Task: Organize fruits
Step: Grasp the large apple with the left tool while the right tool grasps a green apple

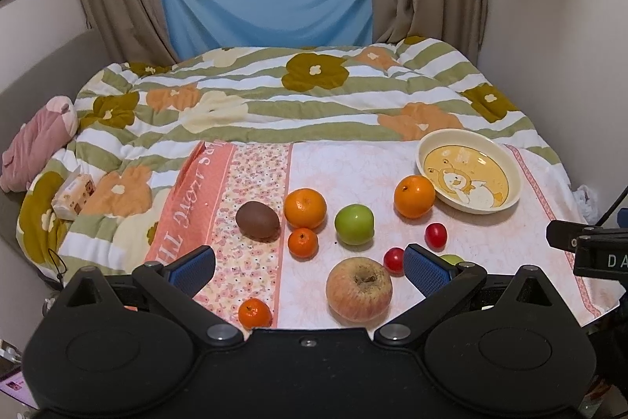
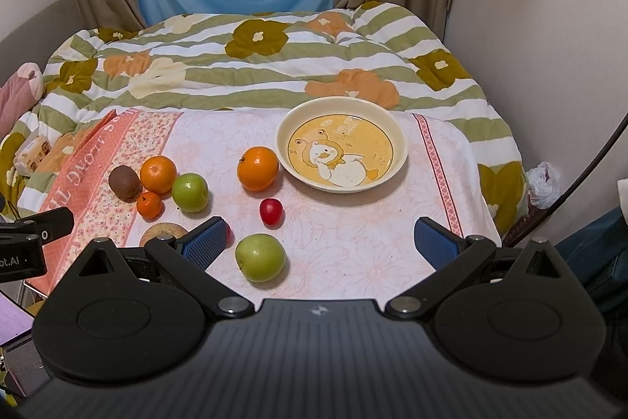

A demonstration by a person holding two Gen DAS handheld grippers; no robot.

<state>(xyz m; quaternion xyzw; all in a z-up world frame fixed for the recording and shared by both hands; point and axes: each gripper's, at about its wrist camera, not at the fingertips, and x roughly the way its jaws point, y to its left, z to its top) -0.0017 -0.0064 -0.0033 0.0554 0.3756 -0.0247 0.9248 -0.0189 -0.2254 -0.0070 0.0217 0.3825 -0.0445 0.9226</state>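
Fingers (image 1: 426, 269) spread, russet-topped apple (image 1: 359, 288), empty bowl (image 1: 428, 163)

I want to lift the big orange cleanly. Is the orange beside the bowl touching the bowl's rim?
Cannot tell. In both wrist views the orange overlaps the bowl rim's edge, with no cloth visible between them, so neither contact nor a gap shows plainly.

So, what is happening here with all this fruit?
A person holds two grippers above a cloth-covered table. The left gripper and right gripper are both open and hold nothing. The bowl is empty; the orange, green apple and other fruit lie on the cloth, not yet sorted.
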